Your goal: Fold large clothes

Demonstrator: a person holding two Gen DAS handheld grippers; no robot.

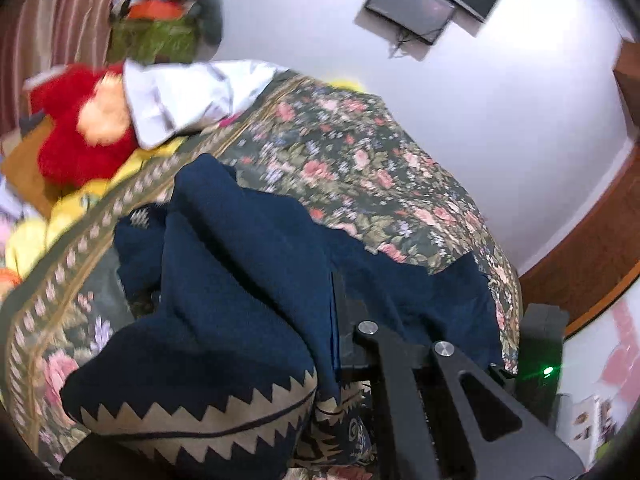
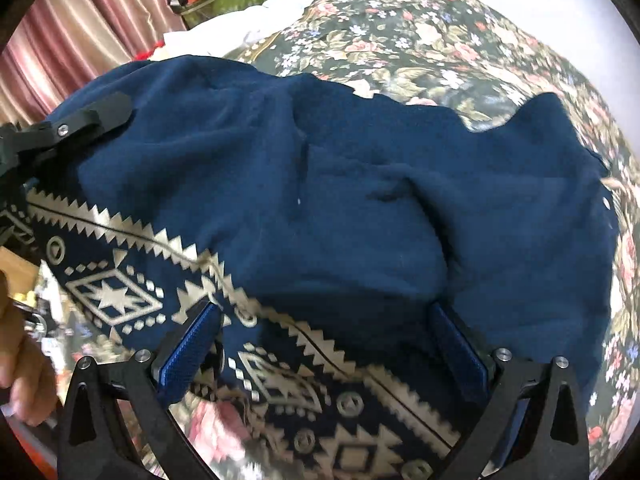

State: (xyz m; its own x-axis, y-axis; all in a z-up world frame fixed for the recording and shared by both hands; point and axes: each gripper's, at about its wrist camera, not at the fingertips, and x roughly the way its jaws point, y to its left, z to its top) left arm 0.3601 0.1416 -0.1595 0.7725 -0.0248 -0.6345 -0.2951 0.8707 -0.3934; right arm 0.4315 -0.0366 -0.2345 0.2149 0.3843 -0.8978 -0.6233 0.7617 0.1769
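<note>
A large navy garment (image 2: 320,184) with a cream zigzag and diamond border (image 2: 116,300) lies rumpled on a floral bedspread (image 2: 420,32). My left gripper (image 1: 340,296) is shut on the garment, and a fold of navy cloth (image 1: 240,280) hangs over its left finger, raised off the bed. The right wrist view shows that same left gripper (image 2: 96,114) pinching the garment's upper left edge. My right gripper (image 2: 324,328) is open, tilted steeply down over the patterned border. Its blue pads (image 2: 192,348) stand wide on either side of the cloth without pressing it.
A red plush toy (image 1: 80,132), a white cloth (image 1: 184,96) and yellow items (image 1: 72,208) lie at the bed's far left. Behind are a striped curtain (image 1: 44,20), a white wall with a dark screen (image 1: 420,8) and a wooden edge (image 1: 580,248). A hand (image 2: 24,360) shows at lower left.
</note>
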